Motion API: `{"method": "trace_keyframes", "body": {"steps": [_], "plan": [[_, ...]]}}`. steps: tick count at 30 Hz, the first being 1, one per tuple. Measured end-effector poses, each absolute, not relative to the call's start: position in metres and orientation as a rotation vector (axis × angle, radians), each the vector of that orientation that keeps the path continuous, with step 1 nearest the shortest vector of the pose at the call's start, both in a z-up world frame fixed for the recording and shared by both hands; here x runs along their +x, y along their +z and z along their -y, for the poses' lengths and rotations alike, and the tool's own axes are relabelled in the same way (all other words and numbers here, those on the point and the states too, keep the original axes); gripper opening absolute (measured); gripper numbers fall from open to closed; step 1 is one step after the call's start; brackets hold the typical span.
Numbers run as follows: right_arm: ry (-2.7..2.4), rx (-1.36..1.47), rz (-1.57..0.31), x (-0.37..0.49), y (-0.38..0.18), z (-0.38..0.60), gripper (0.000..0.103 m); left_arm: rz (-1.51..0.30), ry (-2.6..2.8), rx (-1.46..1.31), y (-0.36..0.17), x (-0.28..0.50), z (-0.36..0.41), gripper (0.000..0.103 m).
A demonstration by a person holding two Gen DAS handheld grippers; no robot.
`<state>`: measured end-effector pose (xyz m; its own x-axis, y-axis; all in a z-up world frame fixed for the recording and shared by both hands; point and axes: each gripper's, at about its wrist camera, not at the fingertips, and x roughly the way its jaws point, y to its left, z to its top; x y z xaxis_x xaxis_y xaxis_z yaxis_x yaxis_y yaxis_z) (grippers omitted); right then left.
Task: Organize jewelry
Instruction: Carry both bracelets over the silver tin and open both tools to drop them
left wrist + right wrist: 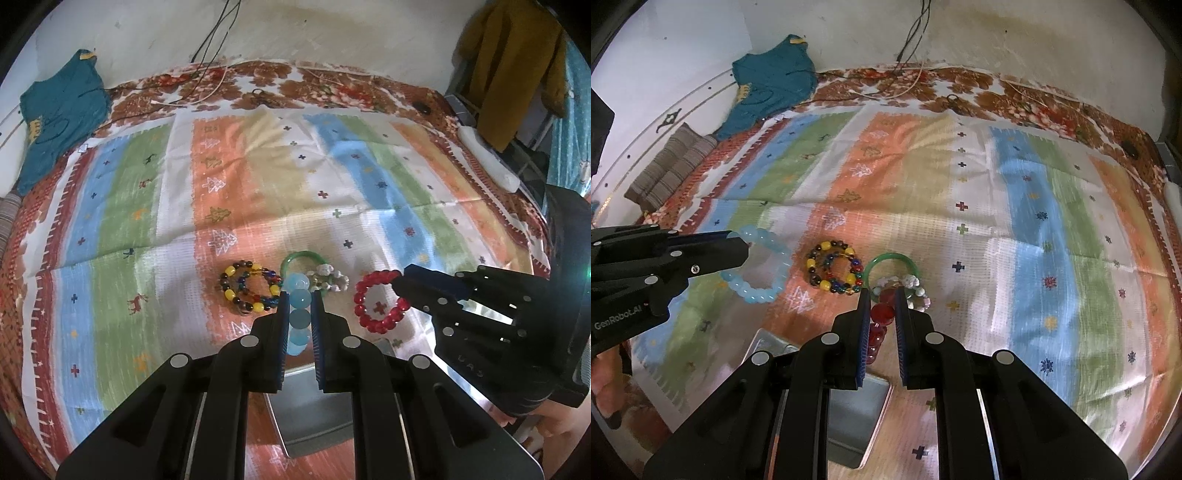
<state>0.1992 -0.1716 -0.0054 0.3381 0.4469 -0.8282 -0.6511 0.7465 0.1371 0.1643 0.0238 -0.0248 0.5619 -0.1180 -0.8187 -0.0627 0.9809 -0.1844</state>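
- The left tongs [300,295] pinch a pale blue bead bracelet [299,317], lifted clear of the striped cloth [229,166] spread over a bed.
- The right tongs [881,299] clamp a red bead bracelet [881,314], which hangs between their pads above the cloth.
- On the cloth lie a multicoloured bead bracelet [248,288], a green bangle [301,255] and a pale charm bracelet [330,280], the last two touching.
- A shiny metal tin [314,413] sits just below both tongs.
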Motion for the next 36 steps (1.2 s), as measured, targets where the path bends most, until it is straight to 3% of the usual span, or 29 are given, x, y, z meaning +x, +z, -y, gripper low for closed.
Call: {"method": "trace_keyframes", "body": {"steps": [32, 34, 36], "plan": [[0.789, -0.226, -0.981, 0.127, 0.004, 0.194, 0.014, -0.957, -0.103, -0.194, -0.018, 0.098, 0.005, 0.011], [0.769, -0.202, -0.990, 0.132, 0.005, 0.199, 0.019, -0.977, -0.072, -0.197, -0.023, 0.099, 0.002, 0.014], [0.745, -0.197, -0.993, 0.136, 0.004, 0.203, 0.041, -0.979, -0.039, -0.190, -0.024, 0.100, -0.002, 0.018]]}}
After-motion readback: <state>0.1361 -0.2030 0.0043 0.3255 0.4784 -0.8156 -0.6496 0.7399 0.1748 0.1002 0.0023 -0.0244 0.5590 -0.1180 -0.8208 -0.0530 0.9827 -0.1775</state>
